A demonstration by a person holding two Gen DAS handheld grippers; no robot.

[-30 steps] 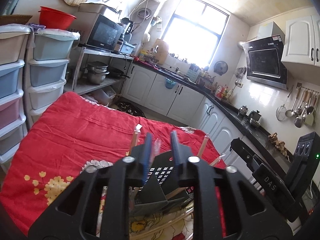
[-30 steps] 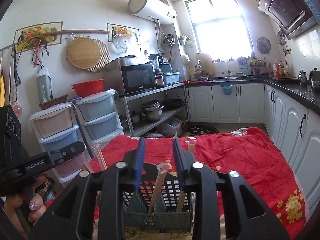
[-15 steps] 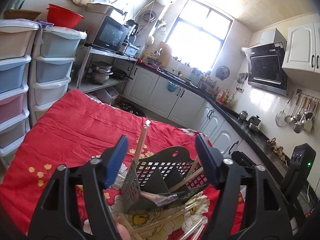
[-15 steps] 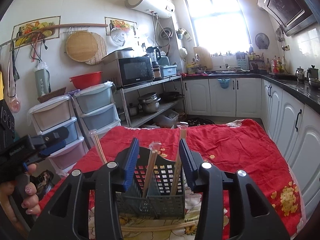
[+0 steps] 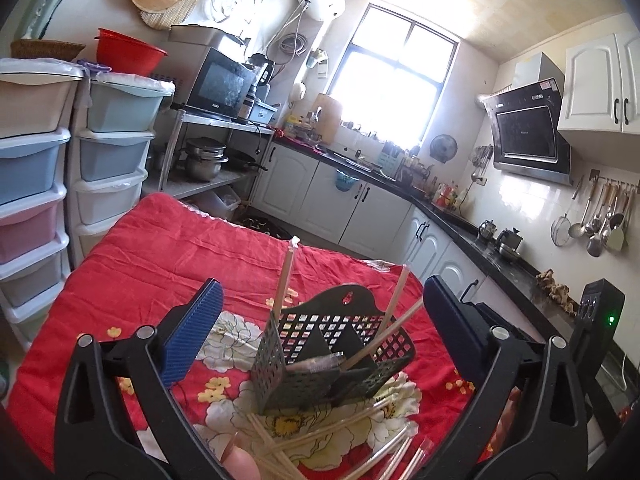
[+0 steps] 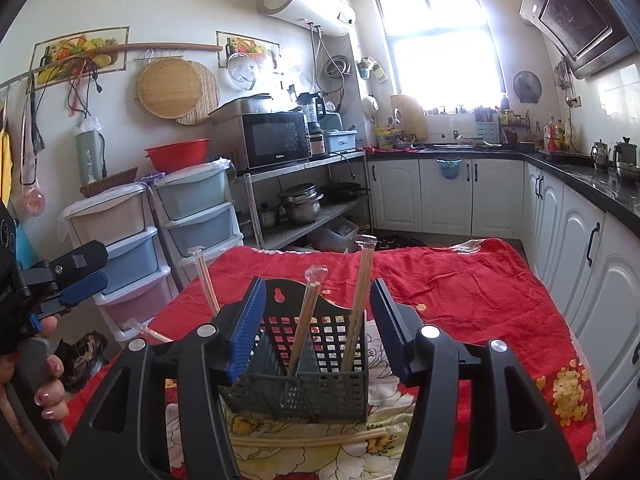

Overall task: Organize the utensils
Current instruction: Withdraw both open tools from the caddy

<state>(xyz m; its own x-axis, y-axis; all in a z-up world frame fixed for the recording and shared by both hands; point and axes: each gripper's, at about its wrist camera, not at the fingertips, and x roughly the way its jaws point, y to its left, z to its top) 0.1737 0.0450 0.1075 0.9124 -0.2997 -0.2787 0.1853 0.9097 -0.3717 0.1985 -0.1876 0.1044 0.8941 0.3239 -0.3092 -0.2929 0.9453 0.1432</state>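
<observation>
On the red floral cloth [image 5: 168, 248], my left gripper [image 5: 320, 320] (spread wide) alone shows loose chopsticks [image 5: 340, 428]; my right gripper [image 6: 318, 320] gapes around the basket [image 6: 304, 376].

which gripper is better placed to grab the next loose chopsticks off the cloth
Left, probably. The left gripper is open, with the loose chopsticks lying fanned just below it. The right gripper, also open, faces the utensil basket, with only a few near it.
</observation>
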